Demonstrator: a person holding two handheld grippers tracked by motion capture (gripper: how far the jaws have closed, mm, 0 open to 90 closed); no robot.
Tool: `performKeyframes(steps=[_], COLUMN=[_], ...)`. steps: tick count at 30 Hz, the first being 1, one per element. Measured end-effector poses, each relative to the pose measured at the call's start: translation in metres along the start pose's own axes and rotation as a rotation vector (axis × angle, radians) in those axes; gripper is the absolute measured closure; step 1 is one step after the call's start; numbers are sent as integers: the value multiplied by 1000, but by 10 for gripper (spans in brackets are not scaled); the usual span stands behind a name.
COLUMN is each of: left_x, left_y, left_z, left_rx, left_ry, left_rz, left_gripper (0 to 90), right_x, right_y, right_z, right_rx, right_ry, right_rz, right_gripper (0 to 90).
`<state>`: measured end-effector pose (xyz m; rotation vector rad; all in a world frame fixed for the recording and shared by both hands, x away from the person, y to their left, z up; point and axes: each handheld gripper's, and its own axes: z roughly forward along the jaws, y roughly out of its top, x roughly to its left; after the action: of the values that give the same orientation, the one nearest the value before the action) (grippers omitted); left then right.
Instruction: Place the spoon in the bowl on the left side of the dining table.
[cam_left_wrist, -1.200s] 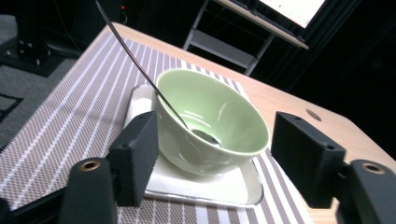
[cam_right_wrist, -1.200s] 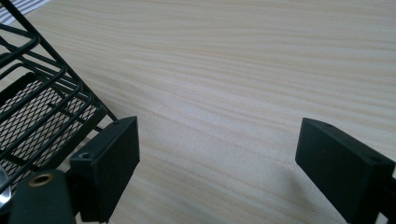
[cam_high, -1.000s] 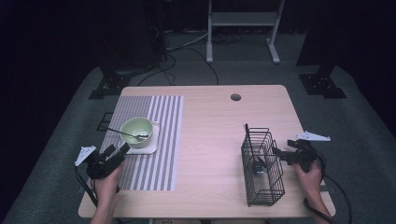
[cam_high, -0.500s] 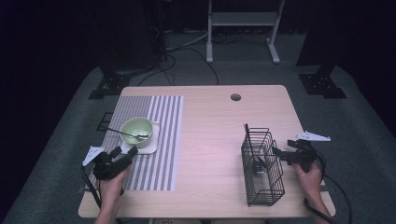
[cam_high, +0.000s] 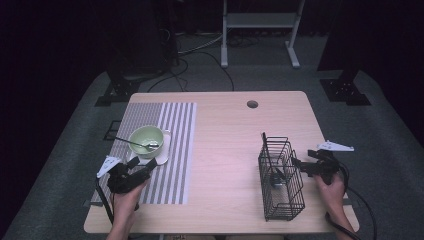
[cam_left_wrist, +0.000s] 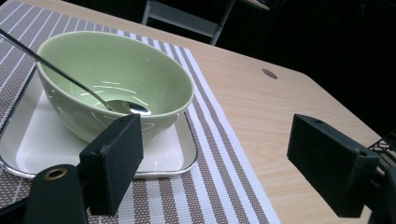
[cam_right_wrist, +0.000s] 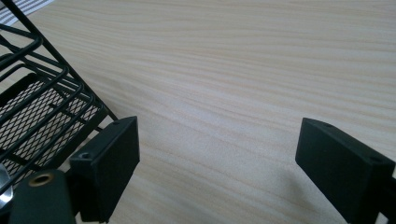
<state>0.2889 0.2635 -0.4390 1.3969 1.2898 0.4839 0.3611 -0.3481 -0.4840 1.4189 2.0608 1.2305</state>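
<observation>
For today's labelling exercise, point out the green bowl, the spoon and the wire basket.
green bowl (cam_left_wrist: 154, 77): left gripper view, inner wall.
spoon (cam_left_wrist: 132, 108): left gripper view, its head inside the bowl.
wire basket (cam_high: 295, 192): high view, right side wall.

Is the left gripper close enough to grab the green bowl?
Probably yes. The left gripper sits just in front of the green bowl with its fingers wide open, and nothing lies between them. The bowl rests on a white tray, with a spoon inside.

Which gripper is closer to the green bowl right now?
Left. The left gripper sits open just short of the bowl, by the tray. The right gripper is across the table beside the wire basket.
</observation>
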Motion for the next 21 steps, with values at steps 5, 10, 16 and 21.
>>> performKeyframes(steps=[5, 10, 16, 21], left_x=[-7, -15, -22, -28], left_y=[-1, -3, -4, -6], left_z=[1, 4, 6, 8], left_rx=[9, 16, 33, 38], left_ry=[-23, -41, -66, -83], left_rz=[8, 32, 62, 87], left_gripper=[176, 176, 176, 176], right_x=[0, 0, 0, 0], right_y=[0, 0, 0, 0], right_z=[0, 0, 0, 0], right_rx=[0, -1, -1, 0], right_ry=[0, -1, 1, 1], right_rz=[-1, -1, -1, -1], right_gripper=[126, 126, 126, 126])
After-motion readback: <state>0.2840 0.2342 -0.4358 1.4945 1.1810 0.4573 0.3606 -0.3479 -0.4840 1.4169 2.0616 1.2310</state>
